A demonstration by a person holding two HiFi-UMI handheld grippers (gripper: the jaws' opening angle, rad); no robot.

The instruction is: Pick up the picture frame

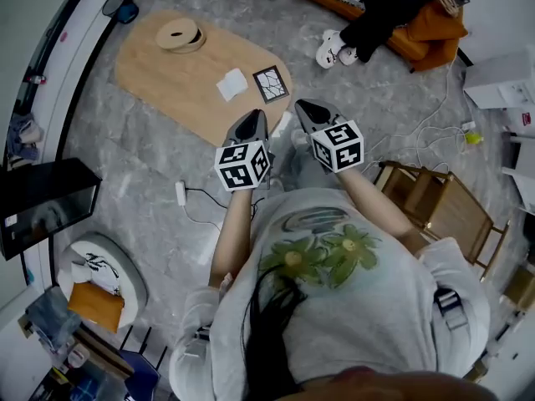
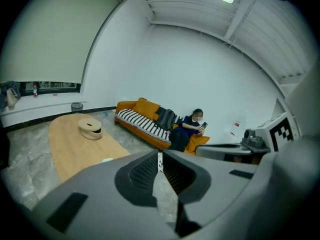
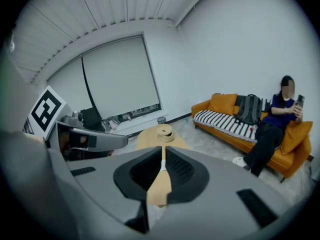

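Left tool [image 1: 254, 117]: we hold it at the centre of the head view, tipped downward, its jaws pressed together on nothing.
Right tool [image 1: 303, 107]: just to the right of the left one and tipped the same way, with jaws likewise closed and empty.
Progress: we judge the task barely begun. Neither tool touches the picture frame [image 1: 271, 83]. The reach, the opening of the jaws, the grip and the lift are all left to do.
Where the frame is: flat on the desk [image 1: 180, 90], near the desk's right-hand end. In the head view it lies just above the two tool tips and apart from them.
How the frame looks: small and roughly square, with a dark border round a pale picture crossed by dark branching lines. It sits turned a little, so its sides do not line up with the desk's edge. Lying flat, it offers us only thin edges, so we expect the grip will have to go across one side or a corner.
Neighbours on the desk: a white folded square [image 1: 232, 84] lies just left of the frame, with a narrow gap between them. A round wooden box [image 1: 180, 35] stands well away toward the upper left.
Desk: low, of light wood with a rounded outline, standing on a grey marbled floor [image 1: 150, 182].
Beyond: a seated person [image 1: 380, 7] on an orange sofa [image 1: 422, 57] at the upper right of the head view, and a wooden chair [image 1: 435, 203] at the right.
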